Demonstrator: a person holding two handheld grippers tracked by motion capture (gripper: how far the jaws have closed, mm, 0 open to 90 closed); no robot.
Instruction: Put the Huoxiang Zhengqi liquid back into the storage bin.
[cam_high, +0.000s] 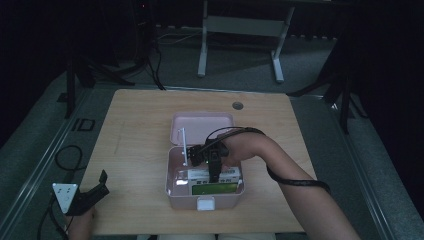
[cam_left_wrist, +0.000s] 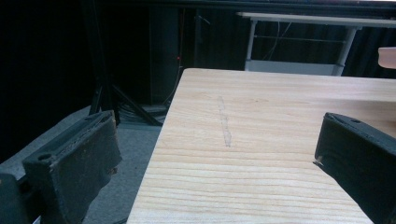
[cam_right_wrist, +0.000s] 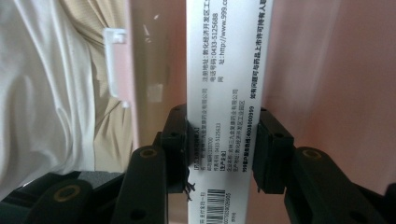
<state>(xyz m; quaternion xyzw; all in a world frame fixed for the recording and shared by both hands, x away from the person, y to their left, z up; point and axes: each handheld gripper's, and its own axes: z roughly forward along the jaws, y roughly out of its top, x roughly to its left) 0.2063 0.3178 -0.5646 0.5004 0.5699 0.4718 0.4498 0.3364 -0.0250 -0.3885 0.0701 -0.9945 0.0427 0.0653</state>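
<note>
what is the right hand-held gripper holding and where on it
A white medicine carton, clamped across its narrow width near the barcode end by the right hand-held gripper, inside the pink box.

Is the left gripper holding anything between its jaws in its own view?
No: the left gripper has its jaws wide apart, and between them lies only the bare wooden table.

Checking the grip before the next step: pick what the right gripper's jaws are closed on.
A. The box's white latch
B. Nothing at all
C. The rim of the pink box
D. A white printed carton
D: in the right gripper view the right gripper has both pads pressed on the sides of the white printed carton, with the pink box behind it.
</note>
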